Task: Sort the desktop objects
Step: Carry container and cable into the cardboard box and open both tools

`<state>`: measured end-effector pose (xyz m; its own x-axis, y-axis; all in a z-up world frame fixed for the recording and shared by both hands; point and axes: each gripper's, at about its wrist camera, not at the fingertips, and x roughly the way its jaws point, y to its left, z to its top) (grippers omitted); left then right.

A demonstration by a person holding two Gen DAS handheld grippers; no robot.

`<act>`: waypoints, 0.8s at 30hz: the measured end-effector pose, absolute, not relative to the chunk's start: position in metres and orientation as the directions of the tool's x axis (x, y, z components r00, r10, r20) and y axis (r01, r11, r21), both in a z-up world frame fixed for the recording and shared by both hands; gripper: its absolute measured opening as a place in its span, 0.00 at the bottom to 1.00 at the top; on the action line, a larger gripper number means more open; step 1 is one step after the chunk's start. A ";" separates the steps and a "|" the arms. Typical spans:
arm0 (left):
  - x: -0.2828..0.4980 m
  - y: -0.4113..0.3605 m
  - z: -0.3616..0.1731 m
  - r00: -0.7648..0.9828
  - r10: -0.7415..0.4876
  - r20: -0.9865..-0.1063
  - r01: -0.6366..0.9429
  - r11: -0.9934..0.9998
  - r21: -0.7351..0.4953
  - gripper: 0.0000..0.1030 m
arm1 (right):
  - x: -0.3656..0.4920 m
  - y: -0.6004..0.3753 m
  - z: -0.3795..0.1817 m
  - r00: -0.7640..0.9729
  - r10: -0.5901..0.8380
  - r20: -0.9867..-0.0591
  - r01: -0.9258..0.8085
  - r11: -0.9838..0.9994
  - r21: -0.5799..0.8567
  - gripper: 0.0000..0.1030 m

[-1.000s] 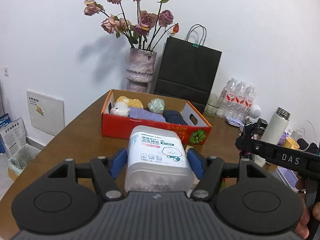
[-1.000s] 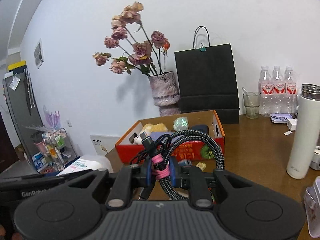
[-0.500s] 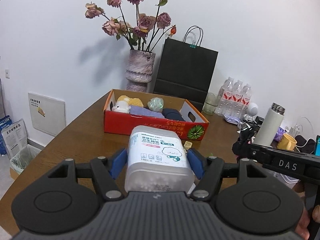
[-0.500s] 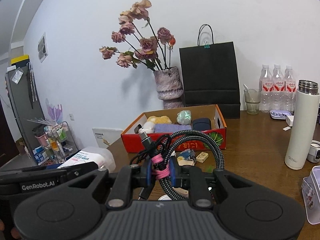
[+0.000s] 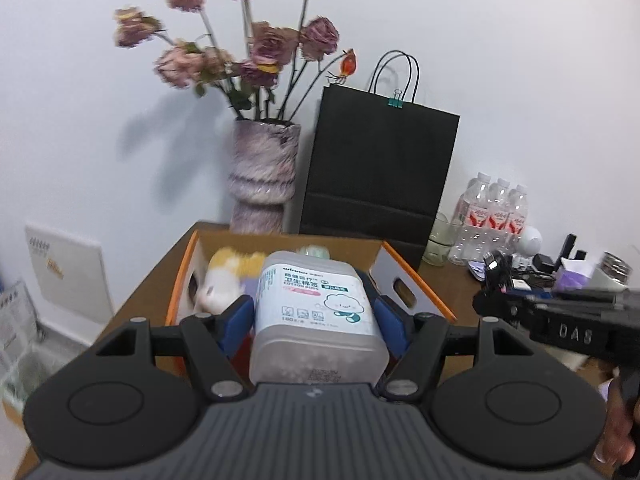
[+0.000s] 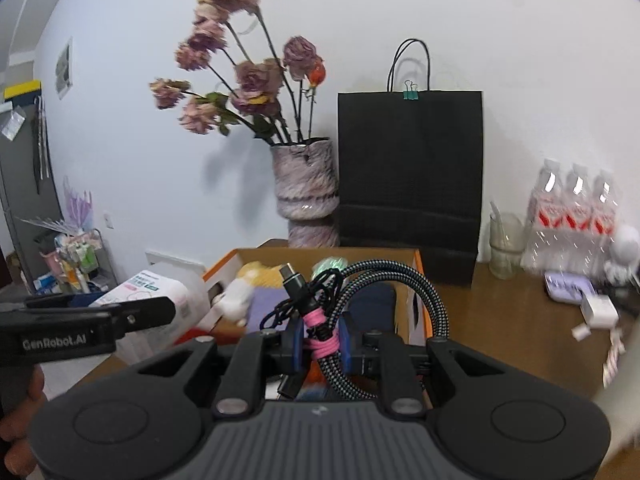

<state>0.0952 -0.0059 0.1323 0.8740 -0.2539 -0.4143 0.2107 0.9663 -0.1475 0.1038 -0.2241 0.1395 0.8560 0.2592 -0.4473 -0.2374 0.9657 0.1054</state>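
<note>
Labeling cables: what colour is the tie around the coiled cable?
Pink tie on the coiled cable; right wrist view.

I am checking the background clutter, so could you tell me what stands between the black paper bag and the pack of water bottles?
In the right wrist view, a clear drinking glass stands on the table between the black paper bag and the water bottles.

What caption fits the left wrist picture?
Left gripper carries a cotton swab box toward the orange cardboard box.

Box (image 5: pixel 412 280) contents mostly hidden behind cotton bud tub (image 5: pixel 316 316), flowers (image 5: pixel 260 44) blurred
</note>
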 end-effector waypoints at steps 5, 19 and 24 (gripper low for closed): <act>0.193 -0.025 0.121 0.807 -0.290 -0.515 0.252 0.957 -0.143 0.66 | 0.208 -0.220 0.144 0.798 0.307 -0.518 -0.270 0.951 0.149 0.17; 0.322 -0.056 0.047 0.678 -0.220 -0.701 0.224 0.971 -0.088 0.81 | 0.405 -0.201 0.058 0.527 0.259 -0.809 -0.132 0.966 0.223 0.21; 0.317 -0.036 0.065 0.687 -0.193 -0.701 0.191 0.978 -0.082 0.82 | 0.391 -0.204 0.071 0.521 0.261 -0.813 -0.141 0.965 0.220 0.40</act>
